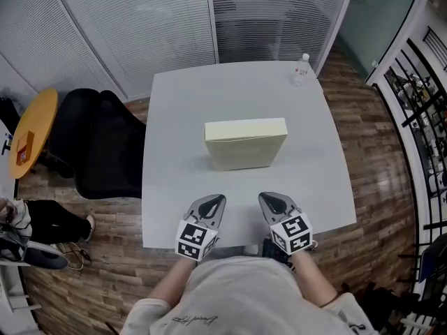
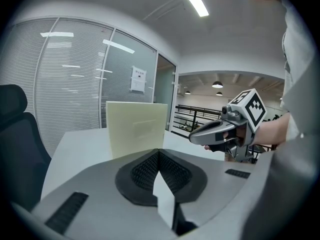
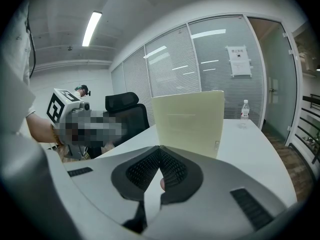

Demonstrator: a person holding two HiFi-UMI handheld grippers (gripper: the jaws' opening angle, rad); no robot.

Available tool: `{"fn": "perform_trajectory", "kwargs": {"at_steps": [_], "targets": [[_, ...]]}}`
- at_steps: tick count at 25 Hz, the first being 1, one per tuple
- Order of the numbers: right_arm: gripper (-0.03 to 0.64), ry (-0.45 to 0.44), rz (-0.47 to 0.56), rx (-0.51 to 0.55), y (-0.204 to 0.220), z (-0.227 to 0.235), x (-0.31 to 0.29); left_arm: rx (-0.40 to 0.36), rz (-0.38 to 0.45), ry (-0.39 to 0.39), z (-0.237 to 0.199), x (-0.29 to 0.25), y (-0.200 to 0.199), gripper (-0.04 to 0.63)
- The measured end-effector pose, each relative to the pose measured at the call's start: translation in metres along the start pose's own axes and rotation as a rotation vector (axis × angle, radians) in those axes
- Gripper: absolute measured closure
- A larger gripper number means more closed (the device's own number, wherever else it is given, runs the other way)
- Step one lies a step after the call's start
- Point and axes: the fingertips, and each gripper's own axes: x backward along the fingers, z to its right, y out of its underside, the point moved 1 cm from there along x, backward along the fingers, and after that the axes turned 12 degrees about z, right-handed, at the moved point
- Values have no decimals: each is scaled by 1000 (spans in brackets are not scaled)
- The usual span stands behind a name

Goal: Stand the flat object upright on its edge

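Observation:
A pale yellow flat box [image 1: 245, 143] stands upright on its long edge in the middle of the white table [image 1: 174, 194]. It fills the centre of the left gripper view [image 2: 136, 128] and of the right gripper view [image 3: 190, 122]. My left gripper [image 1: 214, 200] rests near the table's front edge, shut and empty, well short of the box. My right gripper [image 1: 269, 199] sits beside it, also shut with nothing held. Each gripper shows in the other's view: the right gripper [image 2: 196, 135] and the left gripper [image 3: 100, 126], partly blurred.
A clear water bottle [image 1: 300, 70] stands at the table's far right corner. A black office chair [image 1: 98, 145] is at the table's left, with a round orange side table [image 1: 29, 132] beyond it. Glass partitions with blinds close the back; a black railing [image 1: 419, 117] runs at right.

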Motion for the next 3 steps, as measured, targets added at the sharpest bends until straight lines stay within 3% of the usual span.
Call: {"fn": "perform_trajectory", "kwargs": {"at_steps": [3], "targets": [[592,-1,1,0,-1,-1,-2,2,2,-7,-3,2,0,584]]}}
